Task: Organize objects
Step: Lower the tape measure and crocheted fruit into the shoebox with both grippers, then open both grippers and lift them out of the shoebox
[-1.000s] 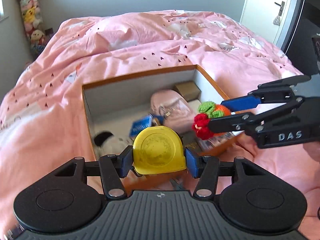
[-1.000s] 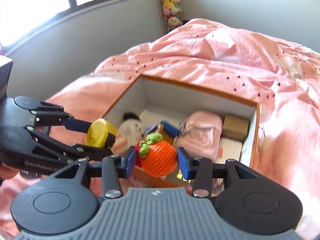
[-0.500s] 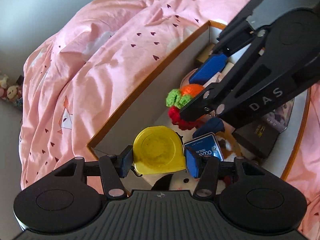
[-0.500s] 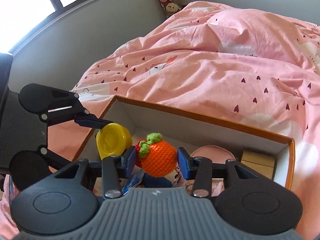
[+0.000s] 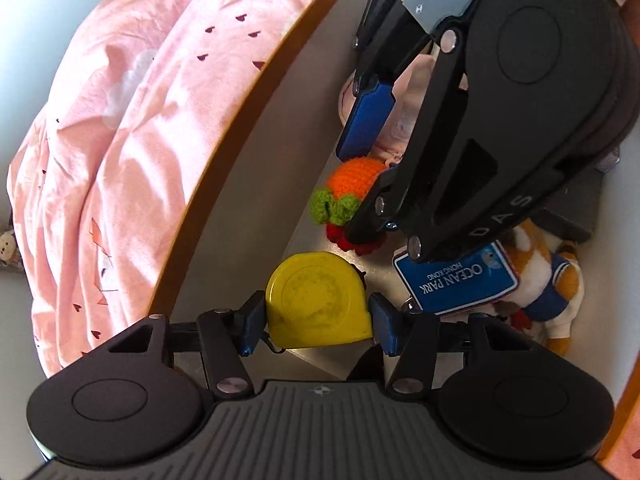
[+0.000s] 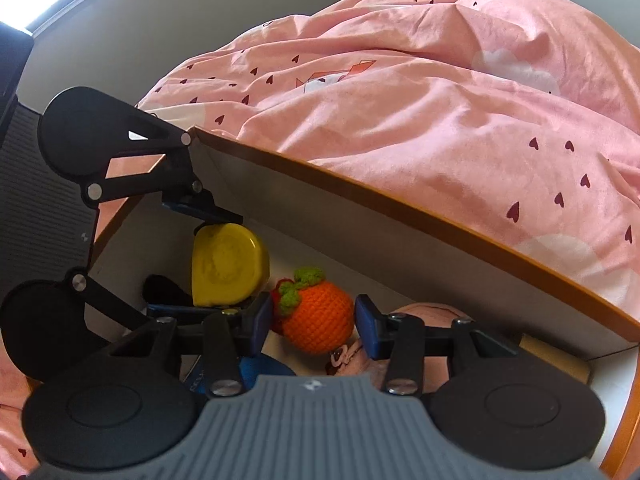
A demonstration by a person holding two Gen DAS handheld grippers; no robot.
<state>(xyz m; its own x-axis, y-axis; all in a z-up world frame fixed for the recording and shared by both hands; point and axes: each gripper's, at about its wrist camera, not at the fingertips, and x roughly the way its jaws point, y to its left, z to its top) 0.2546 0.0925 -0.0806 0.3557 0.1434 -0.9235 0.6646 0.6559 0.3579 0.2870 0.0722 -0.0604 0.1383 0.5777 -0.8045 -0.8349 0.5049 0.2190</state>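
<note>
An open box with an orange rim (image 5: 240, 128) (image 6: 400, 204) lies on a pink duvet. My left gripper (image 5: 318, 320) is shut on a yellow tape measure (image 5: 318, 304) and hangs low inside the box near its long wall. In the right wrist view the left gripper (image 6: 208, 260) holds the tape measure (image 6: 226, 266) at the left. My right gripper (image 6: 310, 320) is shut on an orange crochet fruit (image 6: 320, 316) with green leaves, also inside the box. From the left wrist view the right gripper (image 5: 360, 184) and the fruit (image 5: 354, 178) sit just beyond the tape measure.
Lying in the box are a blue "Ocean Park" tag (image 5: 456, 280), a plush animal (image 5: 548, 280), a pink pouch (image 5: 404, 120) and a dark box (image 5: 572, 216). A small cardboard box (image 6: 556, 360) stands in a corner. The pink duvet (image 6: 440, 100) surrounds everything.
Both grippers have come down from above the box into it, each still holding its object. The left gripper has rolled, so the box now runs diagonally in its view.
</note>
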